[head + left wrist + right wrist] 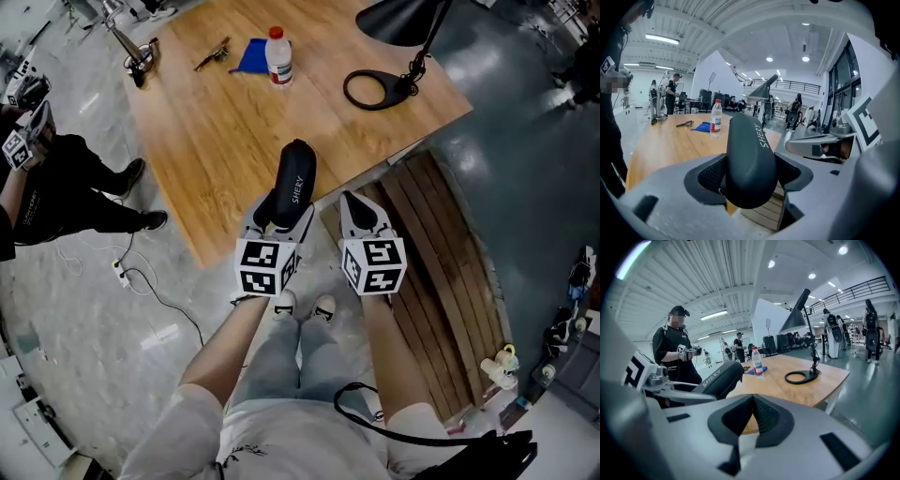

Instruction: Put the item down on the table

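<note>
A black oblong case [293, 183] printed "SHERY" is clamped between the jaws of my left gripper [279, 214]. It points away from me and hangs in the air, its far end over the near edge of the wooden table [216, 141]. In the left gripper view the case [750, 159] fills the gap between the two dark pads [708, 176]. My right gripper [361, 214] floats just to the right of it, off the table edge, shut with nothing in it. In the right gripper view its pads [764, 416] meet, and the case [717, 378] shows at the left.
On the far part of the table stand a water bottle [278, 56], a blue cloth [251, 54], a small metal tool [212, 53] and a black desk lamp with a ring base [375, 90]. A person in black [56, 192] stands at the left. Wooden slats [441, 272] lie on the floor at the right.
</note>
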`<state>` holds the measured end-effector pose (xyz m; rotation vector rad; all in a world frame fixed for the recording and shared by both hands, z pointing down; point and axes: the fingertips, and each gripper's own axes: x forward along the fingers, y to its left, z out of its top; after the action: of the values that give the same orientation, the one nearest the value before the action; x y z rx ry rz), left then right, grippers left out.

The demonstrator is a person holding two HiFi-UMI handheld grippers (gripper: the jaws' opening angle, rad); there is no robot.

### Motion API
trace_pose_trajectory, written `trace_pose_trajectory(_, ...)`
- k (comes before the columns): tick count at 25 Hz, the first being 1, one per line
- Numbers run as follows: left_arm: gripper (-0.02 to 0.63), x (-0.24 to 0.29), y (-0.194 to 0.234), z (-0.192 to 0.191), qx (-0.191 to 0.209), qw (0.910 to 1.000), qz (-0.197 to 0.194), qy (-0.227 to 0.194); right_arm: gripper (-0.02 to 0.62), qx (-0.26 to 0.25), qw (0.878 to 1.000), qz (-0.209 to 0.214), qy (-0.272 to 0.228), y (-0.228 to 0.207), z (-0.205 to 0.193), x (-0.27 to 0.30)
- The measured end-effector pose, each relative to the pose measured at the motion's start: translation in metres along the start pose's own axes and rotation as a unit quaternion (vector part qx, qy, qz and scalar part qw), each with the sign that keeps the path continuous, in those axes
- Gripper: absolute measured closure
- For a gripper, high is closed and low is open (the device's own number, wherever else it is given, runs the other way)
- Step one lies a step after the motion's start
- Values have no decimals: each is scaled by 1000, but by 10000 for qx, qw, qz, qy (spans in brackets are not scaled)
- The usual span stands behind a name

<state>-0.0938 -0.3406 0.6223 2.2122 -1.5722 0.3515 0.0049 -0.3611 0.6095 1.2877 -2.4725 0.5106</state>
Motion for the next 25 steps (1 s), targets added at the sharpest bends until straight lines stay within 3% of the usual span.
trace_pose_trajectory(11,279,74,30,-40,-12,9993,103,369,591,-298,9994,150,80,-14,-28,62)
trace_pose_trajectory(25,279,111,49,-67,112,9954,112,942,591,-320,9988,307,206,-6,-45,82)
